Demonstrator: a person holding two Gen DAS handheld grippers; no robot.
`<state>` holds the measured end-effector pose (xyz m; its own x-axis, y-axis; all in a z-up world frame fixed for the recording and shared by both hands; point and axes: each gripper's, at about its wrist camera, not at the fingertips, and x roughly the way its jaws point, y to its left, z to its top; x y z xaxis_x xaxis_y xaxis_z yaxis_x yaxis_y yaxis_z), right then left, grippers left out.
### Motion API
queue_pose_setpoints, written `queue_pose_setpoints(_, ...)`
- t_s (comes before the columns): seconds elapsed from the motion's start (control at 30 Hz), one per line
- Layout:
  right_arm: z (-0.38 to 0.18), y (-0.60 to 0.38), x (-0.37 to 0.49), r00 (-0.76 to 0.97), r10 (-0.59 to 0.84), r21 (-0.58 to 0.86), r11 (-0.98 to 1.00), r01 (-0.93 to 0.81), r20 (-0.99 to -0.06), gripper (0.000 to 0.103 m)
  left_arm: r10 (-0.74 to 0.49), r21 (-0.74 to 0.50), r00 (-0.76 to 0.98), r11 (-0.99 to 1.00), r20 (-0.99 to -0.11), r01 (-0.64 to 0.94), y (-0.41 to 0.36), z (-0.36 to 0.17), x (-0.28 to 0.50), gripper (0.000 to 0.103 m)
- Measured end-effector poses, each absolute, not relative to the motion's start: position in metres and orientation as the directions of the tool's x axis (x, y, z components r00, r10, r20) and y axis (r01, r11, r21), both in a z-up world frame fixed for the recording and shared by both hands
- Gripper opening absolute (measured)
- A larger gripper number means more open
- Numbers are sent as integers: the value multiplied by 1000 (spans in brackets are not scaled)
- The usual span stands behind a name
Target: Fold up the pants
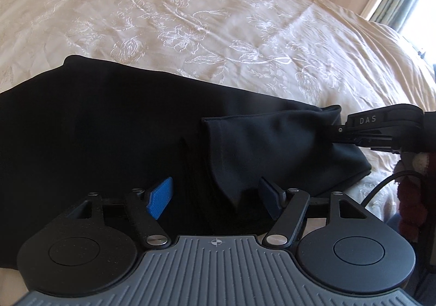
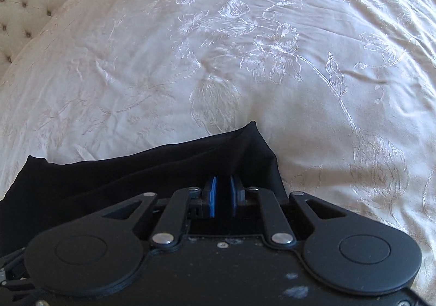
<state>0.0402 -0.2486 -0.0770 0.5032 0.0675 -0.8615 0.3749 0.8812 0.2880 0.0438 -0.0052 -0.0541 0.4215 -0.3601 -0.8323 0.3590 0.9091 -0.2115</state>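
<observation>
Black pants [image 1: 109, 126] lie across a cream embroidered bedspread [image 1: 190, 20]. The left gripper [image 1: 215, 197] hovers over the fabric with its blue pads spread wide, holding nothing. The right gripper [image 2: 223, 199] pinches the pants' lifted edge between nearly closed pads.

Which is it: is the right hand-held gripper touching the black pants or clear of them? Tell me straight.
Touching. In the right wrist view, the right hand-held gripper has its blue pads nearly closed on a raised fold of the pants, with dark cloth between them.
</observation>
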Motion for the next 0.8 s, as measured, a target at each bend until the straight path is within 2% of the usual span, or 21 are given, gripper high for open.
queue_pose_setpoints(0.07,-79,-253,39,511,85,316,868,383,-855,13,-349,-202,421,913,-837,355,-12,-55,45,77)
queue_pose_setpoints(0.23,-82,-254,38,526,87,331,859,390,-846,13,-316,-191,427,931,-847,311,-19,-59,51,77)
queue_pose_setpoints(0.33,-79,-254,33,544,87,344,853,393,-835,15,-255,-142,471,955,-844,262,-19,-55,50,29)
queue_pose_setpoints(0.37,-78,-255,32,557,95,362,845,392,-825,17,-253,-140,474,956,-843,259,-17,-53,50,21)
queue_pose_setpoints(0.43,-74,-259,25,591,118,409,827,386,-798,17,-290,-192,474,951,-831,244,-6,-49,50,15)
queue_pose_setpoints(0.6,-60,-258,16,673,153,465,829,312,-724,17,-324,-247,449,943,-833,222,9,-50,52,15)
queue_pose_setpoints(0.63,-59,-256,16,673,168,471,831,296,-720,17,-310,-236,439,947,-843,216,8,-55,54,21)
queue_pose_setpoints(0.73,-71,-252,28,581,169,422,843,332,-796,14,-317,-246,432,946,-844,212,8,-64,56,22)
queue_pose_setpoints(0.8,-76,-252,32,563,169,414,843,343,-809,12,-320,-246,427,944,-846,220,8,-60,55,24)
